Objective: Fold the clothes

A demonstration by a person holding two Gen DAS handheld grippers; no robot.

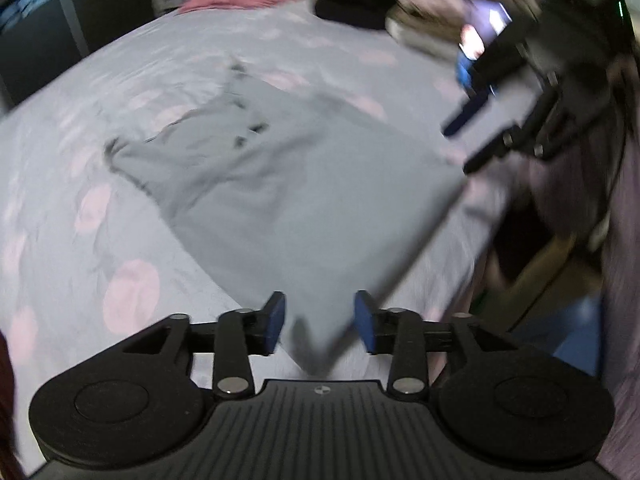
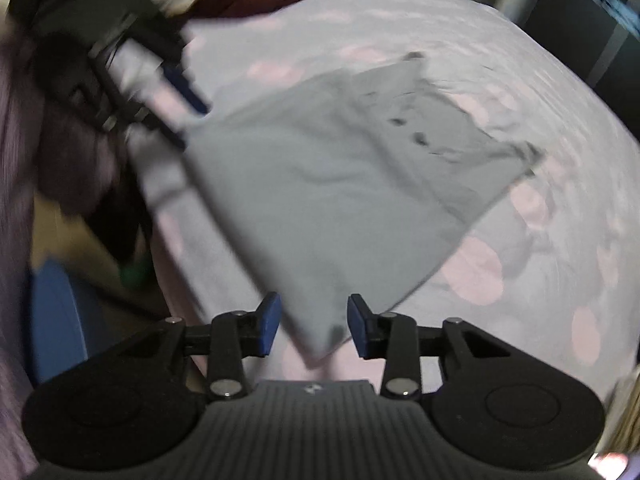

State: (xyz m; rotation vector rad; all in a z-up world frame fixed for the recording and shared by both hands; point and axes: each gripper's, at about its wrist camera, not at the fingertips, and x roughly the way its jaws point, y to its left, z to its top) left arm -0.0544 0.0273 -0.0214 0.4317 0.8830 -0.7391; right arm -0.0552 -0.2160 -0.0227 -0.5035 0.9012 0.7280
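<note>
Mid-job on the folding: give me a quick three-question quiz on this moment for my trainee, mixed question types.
1. True or false: the left gripper has its pads pressed on the grey garment.
2. Multiple choice: the grey garment lies on
A. a wooden floor
B. a bedsheet with pink spots
C. a chair
3. Short answer: what shows between the blue pads of the right gripper in its own view?

Key
1. False: the jaws stand apart, and a corner of the garment shows in the gap, untouched by the pads.
2. B
3. A corner of the grey garment, not gripped.
</note>
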